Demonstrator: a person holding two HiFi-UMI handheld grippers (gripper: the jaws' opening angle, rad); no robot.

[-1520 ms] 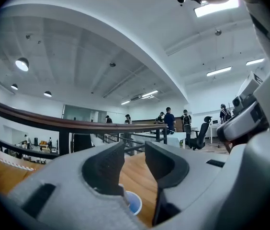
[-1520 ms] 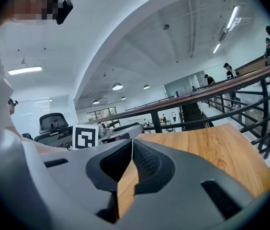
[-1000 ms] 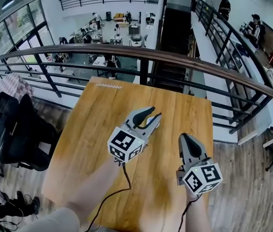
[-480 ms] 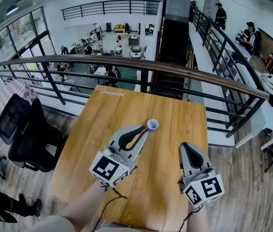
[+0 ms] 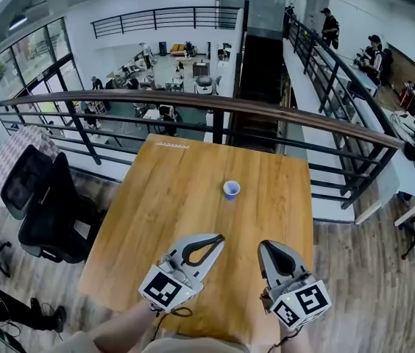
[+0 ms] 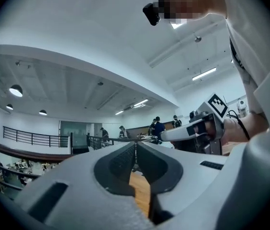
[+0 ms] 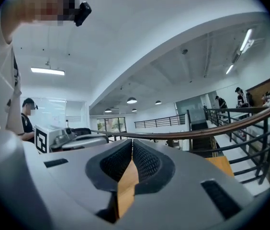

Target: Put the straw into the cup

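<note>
A small blue cup [image 5: 231, 190] stands upright on the wooden table [image 5: 163, 197], a little right of its middle and by itself. I see no straw in any view. My left gripper [image 5: 220, 237] hovers near the table's front edge, well short of the cup; its jaws are closing and the pads meet with nothing between them [image 6: 136, 145]. Beside it on the right, my right gripper [image 5: 263, 245] is shut and empty too [image 7: 132, 143]. Each gripper shows in the other's view: the right gripper [image 6: 192, 131] and the left gripper [image 7: 73, 140].
A dark metal railing with a wooden handrail [image 5: 215, 103] runs behind the table's far edge, with a drop to a lower floor beyond. A black office chair [image 5: 42, 197] stands left of the table. People [image 5: 329, 24] stand on the walkway at the back right.
Both grippers pulled back toward the table's near edge. The left jaws, open over the cup's spot a second ago, came away and shut, leaving the cup standing uncovered.
</note>
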